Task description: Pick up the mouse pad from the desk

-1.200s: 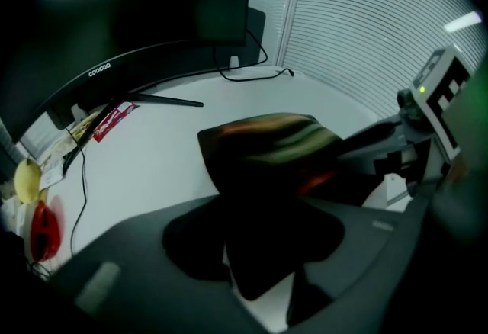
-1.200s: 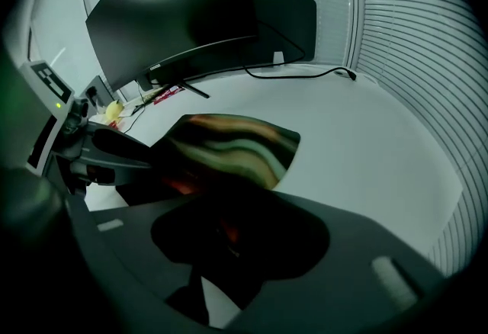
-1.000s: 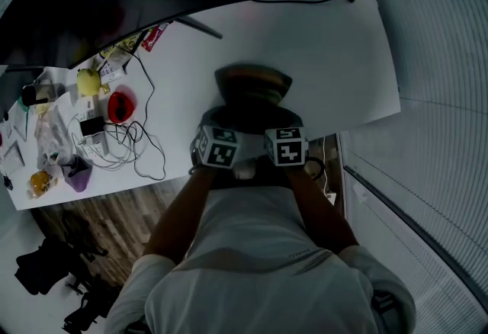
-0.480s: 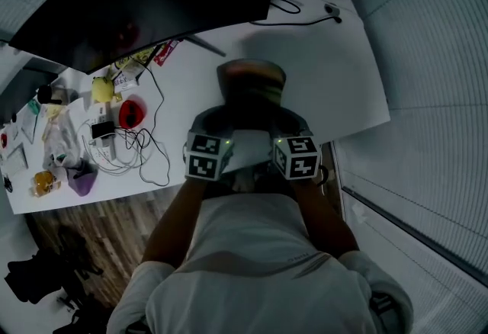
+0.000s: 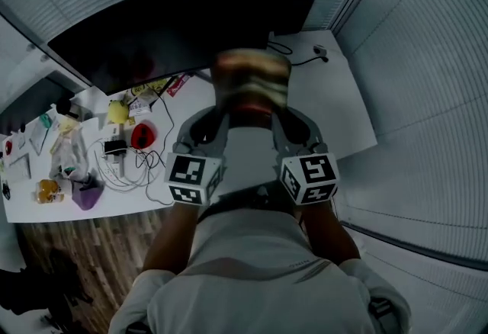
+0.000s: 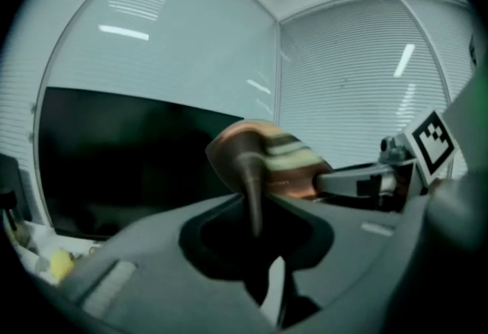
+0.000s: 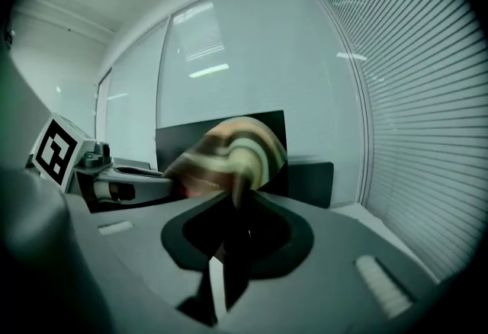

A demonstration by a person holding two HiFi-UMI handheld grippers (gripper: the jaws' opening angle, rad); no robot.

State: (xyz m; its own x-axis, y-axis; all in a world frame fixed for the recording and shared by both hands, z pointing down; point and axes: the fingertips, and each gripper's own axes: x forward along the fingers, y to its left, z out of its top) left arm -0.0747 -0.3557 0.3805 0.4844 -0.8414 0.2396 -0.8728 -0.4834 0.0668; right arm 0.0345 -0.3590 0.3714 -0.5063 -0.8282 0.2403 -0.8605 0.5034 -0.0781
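Pickup looks essentially done: the mouse pad is off the desk and in the air, held at its near edge by both grippers. It sticks out ahead of the tips and spans the gap between them. The left gripper is clenched on the pad's left side; in the left gripper view the thin edge runs right down between the closed jaws. The right gripper is likewise clamped on the right side, with the edge pinched in its jaws. The striped brown and cream pad is blurred and bows up in front of both cameras, seen against the dark monitor beyond the tips. The desk lies below and beyond the grippers, with cables and small clutter off to the left gripper's side, untouched. What's left, as a judgement: just keep the grip steady, since the floppy pad could slip.
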